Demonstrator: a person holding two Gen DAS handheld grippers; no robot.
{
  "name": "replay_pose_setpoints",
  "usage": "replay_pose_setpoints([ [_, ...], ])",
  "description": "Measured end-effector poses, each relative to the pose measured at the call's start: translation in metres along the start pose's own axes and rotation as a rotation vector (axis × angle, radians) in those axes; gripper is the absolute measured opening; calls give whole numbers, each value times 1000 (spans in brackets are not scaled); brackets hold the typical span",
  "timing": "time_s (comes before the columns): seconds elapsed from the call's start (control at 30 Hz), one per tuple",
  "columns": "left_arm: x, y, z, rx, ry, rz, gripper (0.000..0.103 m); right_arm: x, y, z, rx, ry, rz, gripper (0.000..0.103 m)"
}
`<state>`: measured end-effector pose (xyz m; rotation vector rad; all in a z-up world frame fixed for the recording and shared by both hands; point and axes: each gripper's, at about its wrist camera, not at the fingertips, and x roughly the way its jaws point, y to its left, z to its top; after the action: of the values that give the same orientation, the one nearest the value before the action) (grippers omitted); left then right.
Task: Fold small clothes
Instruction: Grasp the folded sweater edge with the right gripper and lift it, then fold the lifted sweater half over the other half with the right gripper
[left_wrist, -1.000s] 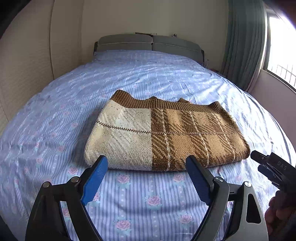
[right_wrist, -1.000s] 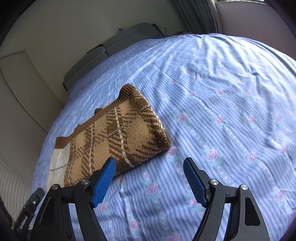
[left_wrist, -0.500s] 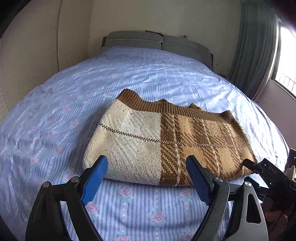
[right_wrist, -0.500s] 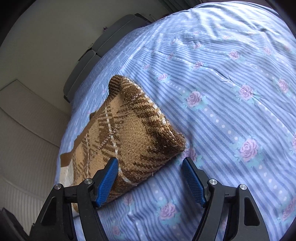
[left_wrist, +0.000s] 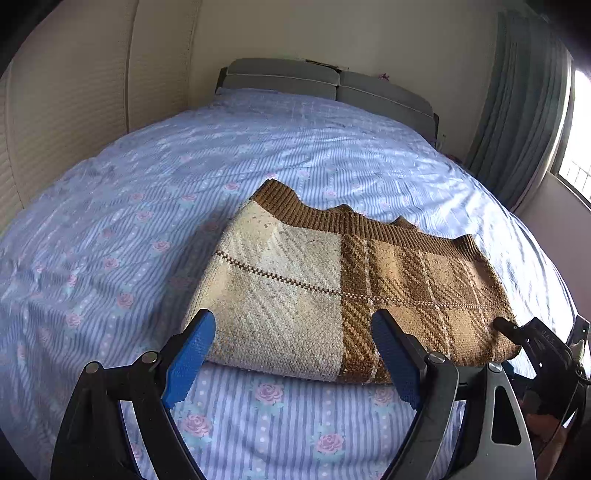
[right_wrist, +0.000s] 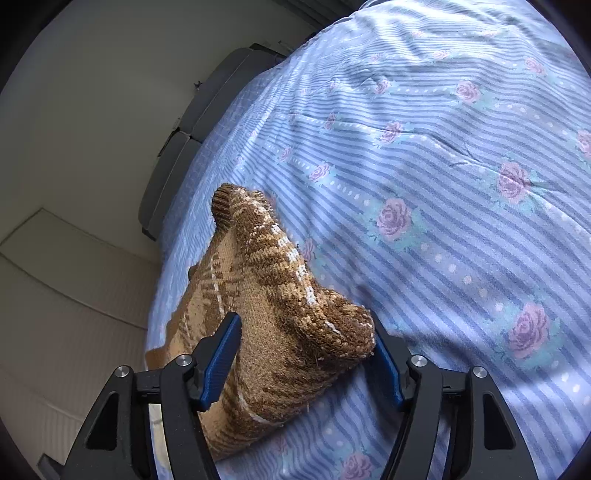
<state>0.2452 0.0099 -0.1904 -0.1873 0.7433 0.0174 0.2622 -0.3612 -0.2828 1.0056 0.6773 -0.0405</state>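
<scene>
- Left wrist view takes in the bed (left_wrist: 155, 229), covered by a blue striped sheet with pink roses, with a grey headboard (left_wrist: 325, 86) at the far end and a curtain (left_wrist: 524, 110) by the window on the right.
- Lying near the middle of the bed is the sweater (left_wrist: 332, 280), already folded into a thick rectangle, cream on its left half and brown plaid on its right, with the ribbed band along the far edge.
- At the near edge of the sweater's cream half, the left gripper (left_wrist: 291, 354) hangs released, its blue pads spread wide with nothing between them.
- On the sweater's right end sits the right gripper (right_wrist: 306, 360); its jaws are closing with the brown corner between them, one pad (right_wrist: 221, 363) over the top face, the other at the bed side. I cannot tell for certain that the pads press the knit yet.
- Risk, as I judge it: the bundle is thick and springy, so the right gripper could pinch only the top layer, and lifting would peel the fold open.
- Another risk: the lower pad could catch the sheet along with the knit and drag it up.
- With the left gripper not yet gripping, a one-sided lift may let the cream half sag and skew the fold.
</scene>
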Motion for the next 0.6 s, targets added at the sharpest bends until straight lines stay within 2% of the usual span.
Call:
replay_pose_setpoints([
  [0.03, -2, 3, 1, -3, 0, 6, 87, -1, -2, 0, 11, -1, -1, 54],
  [0.13, -11, 12, 4, -14, -3, 19, 87, -11, 10, -1, -26, -40, -38, 47],
  [0.27, -28, 34, 11, -34, -21, 36, 87, -30, 64, -12, -229, -142, -128, 40],
  [0.43, -51, 77, 18, -63, -41, 69, 87, -35, 141, -36, -483, -229, -121, 22],
  [0.6, -75, 131, 20, -117, -73, 128, 87, -23, 205, -82, -733, -288, -179, 19],
])
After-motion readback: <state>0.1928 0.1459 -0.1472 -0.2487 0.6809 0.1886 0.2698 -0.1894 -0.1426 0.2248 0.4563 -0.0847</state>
